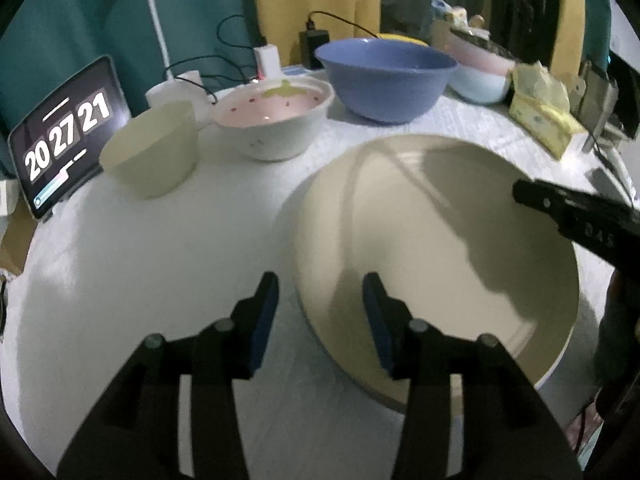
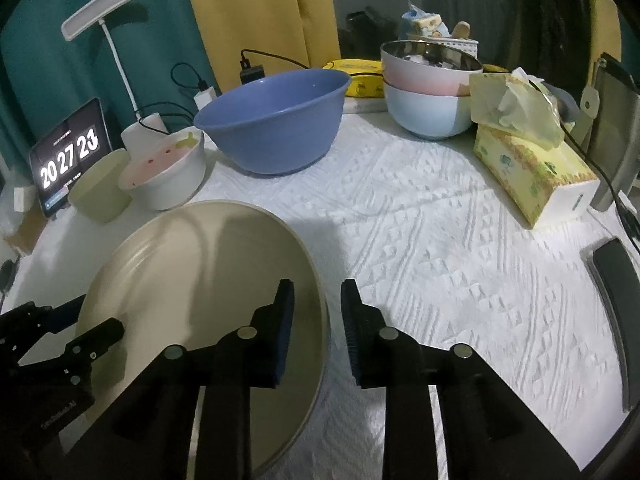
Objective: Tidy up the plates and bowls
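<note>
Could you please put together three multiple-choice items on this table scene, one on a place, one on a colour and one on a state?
1. Where does the large cream plate sit?
A. inside the blue bowl
B. flat on the white tablecloth
C. on the tissue box

2. What colour is the biggest bowl?
A. blue
B. red
C. black

3. How do both claws stand at the plate's rim?
A. clamped on it
B. open, straddling it
C. holding a bowl

Answers: 1 B, cloth shows all round it. 2 A, plainly blue. 3 B, the left claw and right claw show gaps beside the rim.
</note>
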Action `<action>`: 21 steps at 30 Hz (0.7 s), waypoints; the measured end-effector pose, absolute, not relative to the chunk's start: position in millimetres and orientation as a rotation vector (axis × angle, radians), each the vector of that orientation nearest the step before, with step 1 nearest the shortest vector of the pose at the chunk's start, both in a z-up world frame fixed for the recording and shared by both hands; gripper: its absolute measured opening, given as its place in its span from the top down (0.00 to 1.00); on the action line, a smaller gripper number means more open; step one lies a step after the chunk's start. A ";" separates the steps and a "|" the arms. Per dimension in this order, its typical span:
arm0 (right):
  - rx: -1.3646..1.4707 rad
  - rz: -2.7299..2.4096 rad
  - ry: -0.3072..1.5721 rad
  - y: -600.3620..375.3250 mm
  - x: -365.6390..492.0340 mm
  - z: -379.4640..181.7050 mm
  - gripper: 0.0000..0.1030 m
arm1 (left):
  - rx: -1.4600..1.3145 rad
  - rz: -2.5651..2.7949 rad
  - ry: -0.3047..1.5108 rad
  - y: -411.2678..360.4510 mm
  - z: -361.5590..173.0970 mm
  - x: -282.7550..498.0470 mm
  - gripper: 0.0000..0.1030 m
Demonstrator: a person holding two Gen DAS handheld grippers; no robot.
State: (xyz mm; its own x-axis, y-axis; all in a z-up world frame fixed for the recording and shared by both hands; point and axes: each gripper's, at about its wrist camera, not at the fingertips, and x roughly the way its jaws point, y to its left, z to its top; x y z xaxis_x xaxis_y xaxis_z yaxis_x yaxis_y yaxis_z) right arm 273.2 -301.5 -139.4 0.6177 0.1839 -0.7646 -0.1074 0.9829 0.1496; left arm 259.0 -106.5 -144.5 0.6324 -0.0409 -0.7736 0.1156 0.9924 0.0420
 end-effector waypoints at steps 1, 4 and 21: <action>0.099 0.169 0.888 -302.8 272.4 -138.4 0.72 | 0.072 -0.087 0.873 -103.4 -142.1 258.8 0.56; 0.123 0.171 0.881 -306.1 271.2 -136.1 0.62 | 0.010 -0.086 0.852 -94.2 -136.8 261.1 0.56; 0.234 0.241 0.954 -309.1 272.8 -154.3 0.60 | -0.072 -0.118 0.879 -95.3 -157.2 276.2 0.55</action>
State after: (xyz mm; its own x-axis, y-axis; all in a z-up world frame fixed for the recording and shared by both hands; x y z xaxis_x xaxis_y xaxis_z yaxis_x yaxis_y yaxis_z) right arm 272.8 -309.1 -154.3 0.5555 0.3039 -0.7740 -0.0993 0.9484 0.3012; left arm 276.2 -95.3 -157.2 0.6322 -0.1324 -0.7634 0.0729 0.9911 -0.1116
